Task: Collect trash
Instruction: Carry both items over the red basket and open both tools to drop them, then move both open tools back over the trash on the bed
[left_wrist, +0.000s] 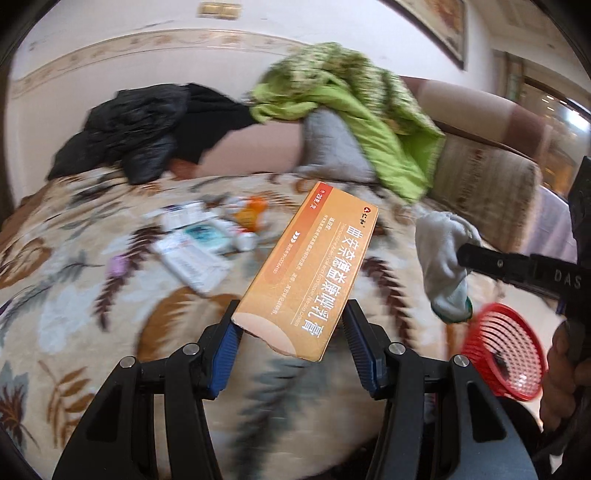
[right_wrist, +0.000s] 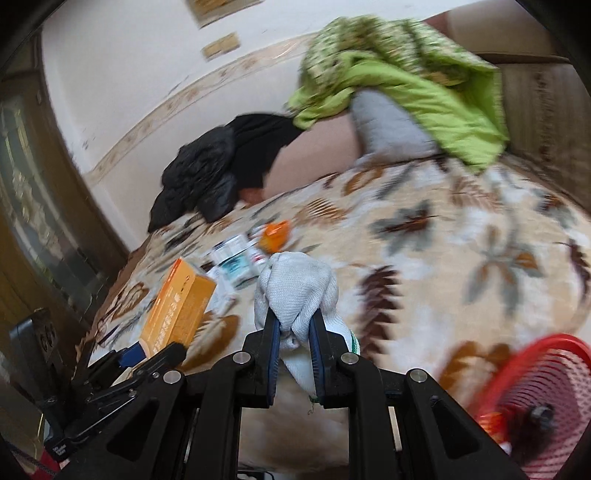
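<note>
My left gripper (left_wrist: 291, 325) is shut on an orange medicine box (left_wrist: 314, 269) and holds it above the floral blanket (left_wrist: 74, 314). The box also shows in the right wrist view (right_wrist: 177, 306), at the left. My right gripper (right_wrist: 293, 325) is shut on a white sock (right_wrist: 295, 288), which also shows in the left wrist view (left_wrist: 443, 258). A red mesh basket (right_wrist: 535, 391) sits at the lower right, below the sock in the left wrist view (left_wrist: 506, 358). Several small boxes and packets (left_wrist: 199, 240) lie further off on the blanket.
A black jacket (left_wrist: 147, 129) and a green quilt (left_wrist: 362, 110) lie at the back against the sofa. A grey cushion (left_wrist: 332, 144) stands under the quilt. An orange packet (right_wrist: 275, 234) lies among the litter.
</note>
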